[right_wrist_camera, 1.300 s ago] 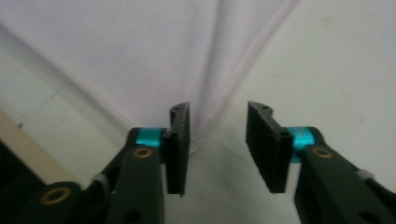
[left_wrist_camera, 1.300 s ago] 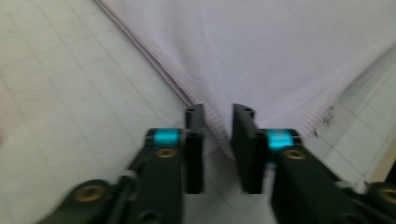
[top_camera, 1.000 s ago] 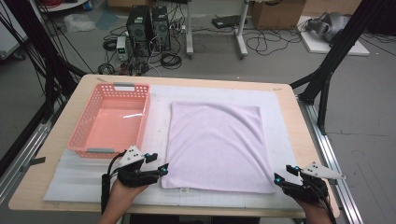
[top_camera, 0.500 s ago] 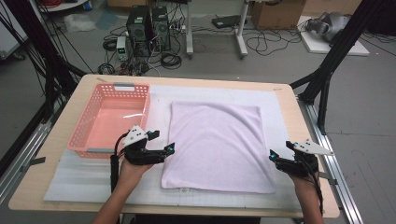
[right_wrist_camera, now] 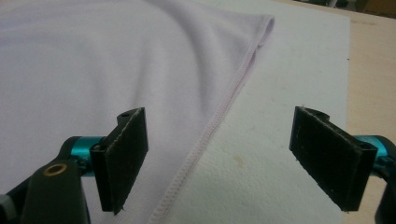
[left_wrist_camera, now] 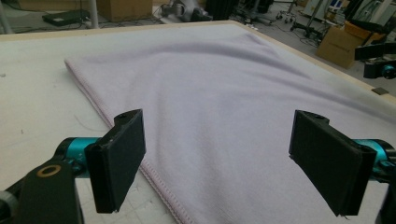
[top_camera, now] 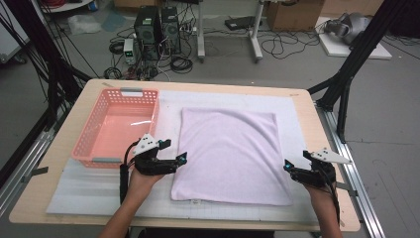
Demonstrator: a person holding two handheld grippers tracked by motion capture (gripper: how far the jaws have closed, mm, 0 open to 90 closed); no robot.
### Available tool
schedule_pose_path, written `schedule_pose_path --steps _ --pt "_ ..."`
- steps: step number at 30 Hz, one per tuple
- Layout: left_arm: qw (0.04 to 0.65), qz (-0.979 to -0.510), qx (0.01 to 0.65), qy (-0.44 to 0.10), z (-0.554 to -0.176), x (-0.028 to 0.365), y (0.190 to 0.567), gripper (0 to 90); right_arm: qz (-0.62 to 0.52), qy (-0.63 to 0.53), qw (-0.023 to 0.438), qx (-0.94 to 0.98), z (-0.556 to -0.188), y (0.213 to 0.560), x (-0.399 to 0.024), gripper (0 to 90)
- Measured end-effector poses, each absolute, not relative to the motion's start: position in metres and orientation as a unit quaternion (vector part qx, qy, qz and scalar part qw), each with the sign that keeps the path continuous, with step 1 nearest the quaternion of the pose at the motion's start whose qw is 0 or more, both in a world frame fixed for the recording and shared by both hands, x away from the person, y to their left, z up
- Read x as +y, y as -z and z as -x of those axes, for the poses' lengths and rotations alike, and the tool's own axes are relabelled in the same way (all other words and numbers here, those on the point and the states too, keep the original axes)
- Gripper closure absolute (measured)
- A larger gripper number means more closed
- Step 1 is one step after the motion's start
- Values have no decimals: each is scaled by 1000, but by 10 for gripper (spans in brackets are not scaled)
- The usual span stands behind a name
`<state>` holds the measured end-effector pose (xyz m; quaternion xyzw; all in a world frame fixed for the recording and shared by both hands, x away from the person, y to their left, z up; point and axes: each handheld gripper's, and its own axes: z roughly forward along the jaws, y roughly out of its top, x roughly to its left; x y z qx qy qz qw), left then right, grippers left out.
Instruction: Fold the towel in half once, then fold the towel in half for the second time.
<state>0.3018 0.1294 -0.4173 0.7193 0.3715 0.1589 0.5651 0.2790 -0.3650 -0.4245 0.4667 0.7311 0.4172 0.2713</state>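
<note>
Both grippers have advanced toward the towel (top_camera: pixel 229 154) since a second ago. Left gripper (top_camera: pixel 182 157) is now hovering at the towel's left edge, jaws wide apart, nothing between them. Right gripper (top_camera: pixel 287 165) is sitting at the towel's right edge near its front corner, jaws also spread and straddling the hem (right_wrist_camera: pixel 219 116). Towel is lying flat on the white mat (top_camera: pixel 89 181), just right of the pink basket (top_camera: pixel 115 130).

Basket (top_camera: pixel 116 126) left of towel (top_camera: pixel 229 153) — on table (top_camera: pixel 307 106).
</note>
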Motion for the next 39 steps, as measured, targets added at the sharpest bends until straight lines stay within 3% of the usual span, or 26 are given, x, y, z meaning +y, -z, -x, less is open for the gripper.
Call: schedule_pose_path --steps 11,15,20,24,30,33,39 --pt "577 -702 392 -146 -310 130 409 194 -467 -413 254 739 -282 423 -364 190" --pt "591 -705 366 -143 -312 121 394 194 -464 -417 252 740 -286 421 -364 189" --pt "589 -709 355 -154 -328 106 380 197 -459 -421 244 743 -297 418 -361 189" --pt "580 -714 351 -176 -342 94 377 248 -457 -424 228 748 -314 414 -360 197" --pt "521 -729 409 -175 -393 76 384 305 -464 -410 212 756 -347 408 -357 213" --pt "495 -731 435 -178 -413 74 389 381 -465 -404 213 758 -362 405 -357 216" --pt "452 -731 480 -178 -450 77 405 369 -486 -389 207 754 -392 405 -361 245"
